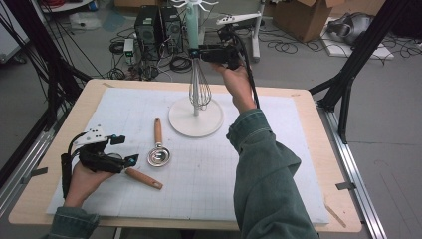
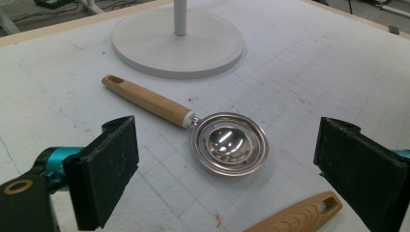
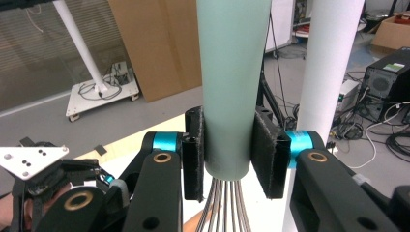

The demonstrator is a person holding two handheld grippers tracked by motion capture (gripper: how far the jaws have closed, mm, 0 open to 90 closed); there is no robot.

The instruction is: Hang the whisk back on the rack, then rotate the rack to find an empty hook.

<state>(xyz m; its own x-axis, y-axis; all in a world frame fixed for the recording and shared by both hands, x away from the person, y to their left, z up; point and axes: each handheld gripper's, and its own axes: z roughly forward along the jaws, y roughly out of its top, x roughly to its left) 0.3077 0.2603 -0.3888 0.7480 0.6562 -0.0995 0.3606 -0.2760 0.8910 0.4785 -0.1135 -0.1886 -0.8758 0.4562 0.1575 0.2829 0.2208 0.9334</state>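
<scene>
My right gripper (image 1: 200, 52) is raised above the table's far side, shut on the mint-green handle (image 3: 233, 77) of a wire whisk (image 1: 199, 89). The whisk hangs upright beside the white pole (image 3: 329, 72) of a hook stand, with its wires over the stand's round base (image 1: 186, 127). My left gripper (image 1: 125, 149) rests open near the table's front left. Between and beyond its pads (image 2: 109, 164) lies a round metal spoon with a wooden handle (image 2: 229, 145), apart from both pads. A second wooden handle (image 2: 300, 215) lies closer in, by the right pad.
A white gridded mat (image 1: 278, 149) covers the wooden table. Beyond the far edge, computer towers (image 1: 157, 25), tangled cables and cardboard boxes (image 1: 308, 15) sit on the floor. Black frame legs (image 1: 348, 74) stand at both sides.
</scene>
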